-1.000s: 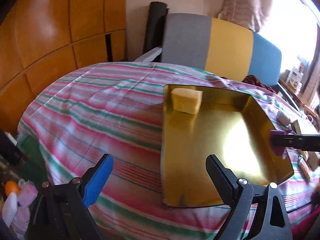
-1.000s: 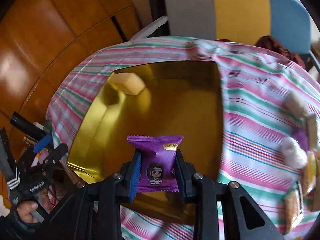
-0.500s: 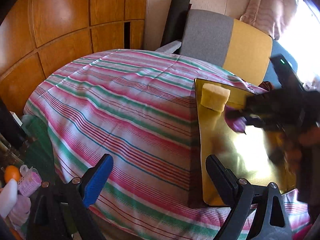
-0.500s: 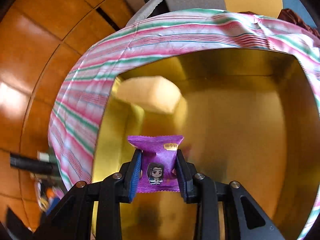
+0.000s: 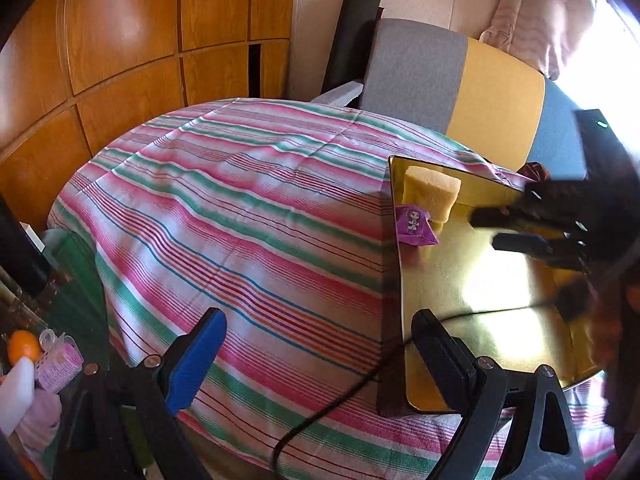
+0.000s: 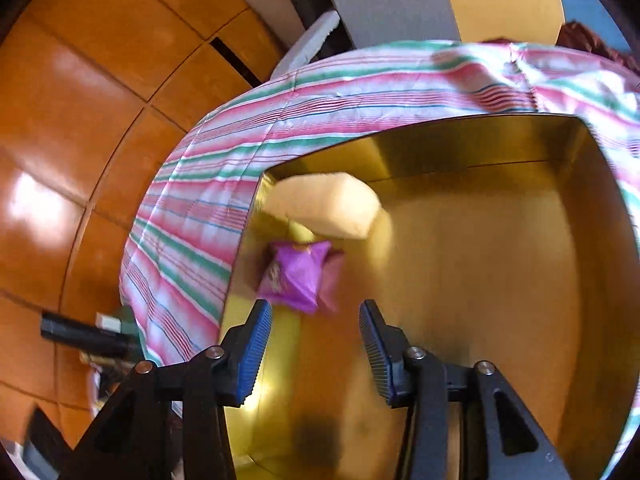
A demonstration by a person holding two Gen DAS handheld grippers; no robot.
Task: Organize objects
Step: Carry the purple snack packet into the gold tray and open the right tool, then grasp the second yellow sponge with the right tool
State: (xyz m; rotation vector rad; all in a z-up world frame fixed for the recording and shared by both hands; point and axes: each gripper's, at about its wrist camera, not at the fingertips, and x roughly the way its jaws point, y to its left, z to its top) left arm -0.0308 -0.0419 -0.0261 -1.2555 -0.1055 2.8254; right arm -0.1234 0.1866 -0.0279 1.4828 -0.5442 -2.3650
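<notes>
Right wrist view: tongs [image 6: 316, 344] opening; purple packet [image 6: 296, 276] inside gold tray [image 6: 480, 148].

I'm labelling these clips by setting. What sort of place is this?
Probably a room in a home: a table under a pink and green striped cloth, a grey, yellow and blue upholstered chair back, and wooden wall panels.

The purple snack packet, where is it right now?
The purple snack packet lies inside the gold tray, by its left wall and just in front of the yellow sponge, beyond the opening right gripper, with nothing between its jaws.
</notes>
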